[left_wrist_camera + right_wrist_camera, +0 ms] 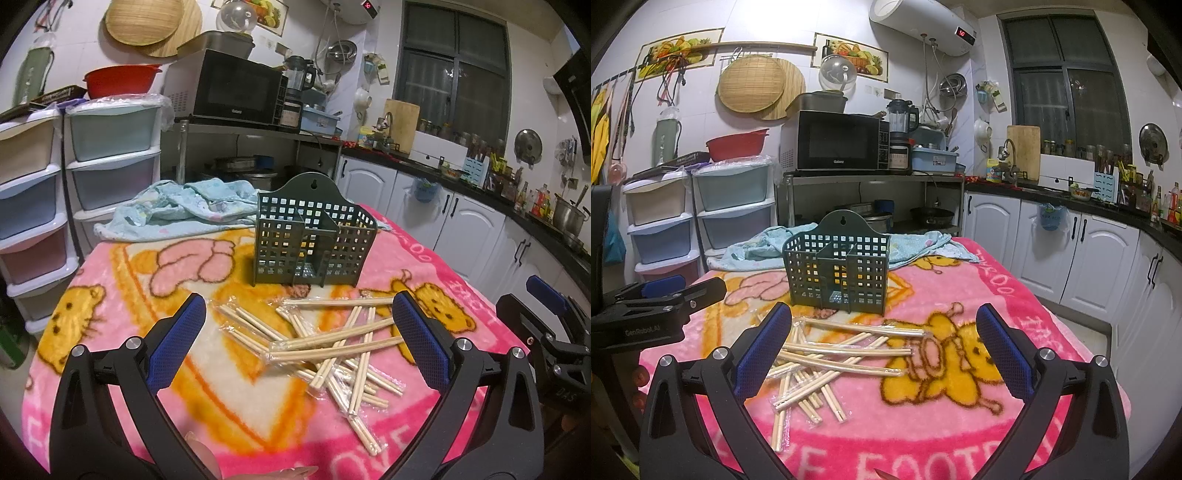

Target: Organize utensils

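While your surface [1015, 295] under its pink blanket carries everything, the green holder [314, 236] stands upright beyond the chopsticks [332, 343], which lie scattered, long axes crossing every way. Your left tongs [299, 325] gape empty directly over that pile; your right tongs [884, 332], equally spread and empty, have it off to their left.

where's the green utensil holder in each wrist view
Left wrist view: the green utensil holder stands upright just right of centre, beyond the chopsticks pile, empty.
Right wrist view: it stands left of centre, again behind the chopsticks, which lie toward the left finger.
Shared landmark: the black microwave on the metal shelf, up and left of the holder in the left view, directly above it in the right.
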The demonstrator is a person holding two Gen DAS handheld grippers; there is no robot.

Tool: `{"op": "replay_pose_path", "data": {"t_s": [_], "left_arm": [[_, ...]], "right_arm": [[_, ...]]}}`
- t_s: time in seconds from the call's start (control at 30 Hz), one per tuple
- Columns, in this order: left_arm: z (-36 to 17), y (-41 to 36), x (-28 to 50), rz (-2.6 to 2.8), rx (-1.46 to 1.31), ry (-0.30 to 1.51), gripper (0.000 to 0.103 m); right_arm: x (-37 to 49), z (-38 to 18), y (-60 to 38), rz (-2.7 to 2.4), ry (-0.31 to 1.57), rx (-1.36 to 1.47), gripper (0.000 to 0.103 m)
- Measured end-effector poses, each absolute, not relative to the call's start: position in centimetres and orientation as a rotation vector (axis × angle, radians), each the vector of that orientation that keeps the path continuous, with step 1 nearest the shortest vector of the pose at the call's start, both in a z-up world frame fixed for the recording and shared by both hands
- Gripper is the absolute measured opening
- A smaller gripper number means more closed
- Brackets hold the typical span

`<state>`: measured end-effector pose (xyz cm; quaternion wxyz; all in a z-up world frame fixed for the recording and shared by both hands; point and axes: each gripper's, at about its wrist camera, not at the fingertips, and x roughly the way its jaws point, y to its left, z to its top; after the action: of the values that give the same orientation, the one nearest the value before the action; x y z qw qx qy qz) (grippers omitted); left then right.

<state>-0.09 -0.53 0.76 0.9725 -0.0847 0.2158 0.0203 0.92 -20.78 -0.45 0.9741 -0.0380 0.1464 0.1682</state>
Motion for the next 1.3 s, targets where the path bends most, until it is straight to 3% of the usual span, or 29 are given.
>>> {"op": "replay_pose_path", "data": {"t_s": [1.3], "left_arm": [[1.49, -0.08, -0.15, 0.029, -0.18, 0.442, 0.093]], "right_arm": [[1.33, -0.45, -20.75, 0.347, 0.308, -0.083, 0.097]]}}
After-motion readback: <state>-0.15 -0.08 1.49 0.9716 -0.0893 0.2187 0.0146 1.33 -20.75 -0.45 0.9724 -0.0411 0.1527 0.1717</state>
